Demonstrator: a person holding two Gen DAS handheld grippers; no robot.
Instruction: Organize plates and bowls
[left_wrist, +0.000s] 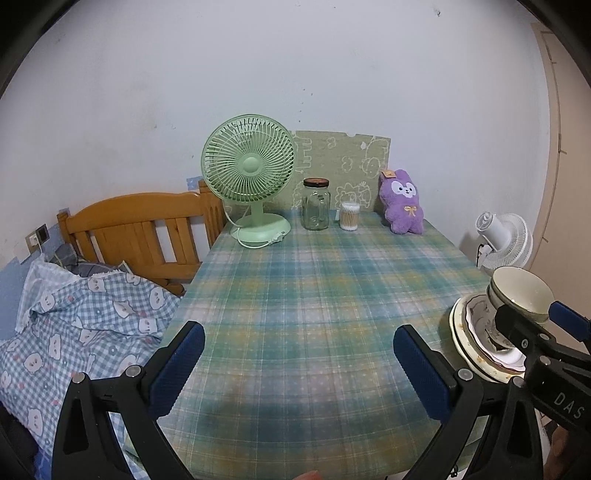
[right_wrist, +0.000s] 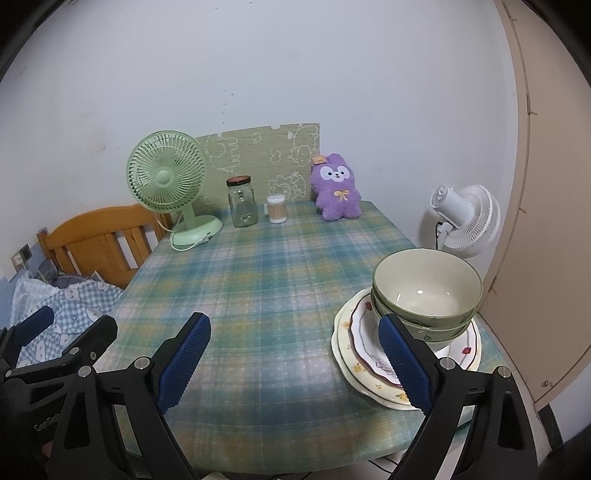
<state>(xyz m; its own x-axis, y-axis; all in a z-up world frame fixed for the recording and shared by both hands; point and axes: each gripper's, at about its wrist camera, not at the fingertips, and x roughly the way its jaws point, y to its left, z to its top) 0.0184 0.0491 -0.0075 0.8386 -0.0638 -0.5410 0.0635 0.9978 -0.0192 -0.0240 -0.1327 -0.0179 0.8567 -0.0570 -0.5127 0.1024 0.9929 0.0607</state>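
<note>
Nested green bowls on stacked plates: rigid, glazed, slippery, breakable, best pinched at the rim; right tool and left tool both gape wide, empty.

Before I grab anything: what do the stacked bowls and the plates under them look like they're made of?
Bowls: likely glazed ceramic; a bright highlight sits on the smooth cream inside, green outside. Plates: probably glazed ceramic or porcelain, glossy white with printed flowers and scalloped rims.

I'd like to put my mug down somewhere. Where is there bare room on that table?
The plaid tablecloth is bare between the back row and the near edge. Crowded spots: green fan, glass jar, cotton swabs, purple plush at the back; stacked bowls on plates, right.
</note>
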